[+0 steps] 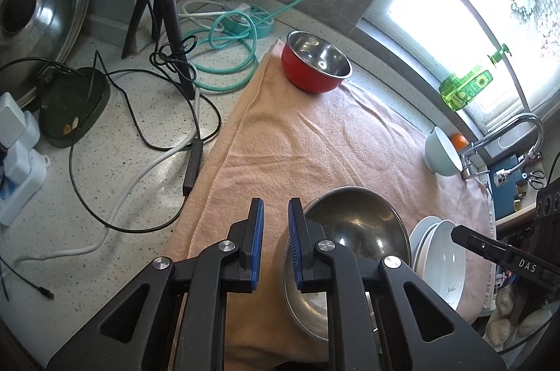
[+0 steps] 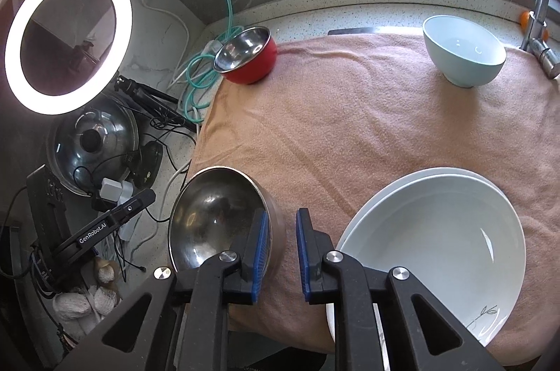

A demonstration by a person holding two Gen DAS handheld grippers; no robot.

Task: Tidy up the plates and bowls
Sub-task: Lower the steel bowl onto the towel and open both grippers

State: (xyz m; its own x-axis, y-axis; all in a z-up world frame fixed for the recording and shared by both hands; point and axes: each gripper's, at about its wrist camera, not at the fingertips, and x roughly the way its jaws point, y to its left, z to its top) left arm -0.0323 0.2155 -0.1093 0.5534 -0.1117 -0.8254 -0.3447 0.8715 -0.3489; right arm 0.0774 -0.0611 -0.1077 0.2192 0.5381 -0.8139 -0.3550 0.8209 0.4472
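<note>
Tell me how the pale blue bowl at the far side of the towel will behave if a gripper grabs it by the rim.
The pale blue bowl looks like glazed ceramic, so probably slippery under the pads and chippable if knocked. It stands on a narrow foot under a wide mouth, so a push at the rim may tip it. The towel beneath should damp sliding and soften any bump.

Speckled counter [image 1: 115,168] draped with a peach towel [image 1: 315,140], strewn at its bare end with black and white cables [image 1: 140,140] and a coiled teal hose [image 1: 224,56]. Black tripod [image 1: 164,7] under a glowing ring light [image 2: 66,38], beside a domed metal lid [image 2: 92,143]. Green bottle [image 1: 465,87] on the window sill, chrome faucet [image 1: 507,140] near it.
</note>
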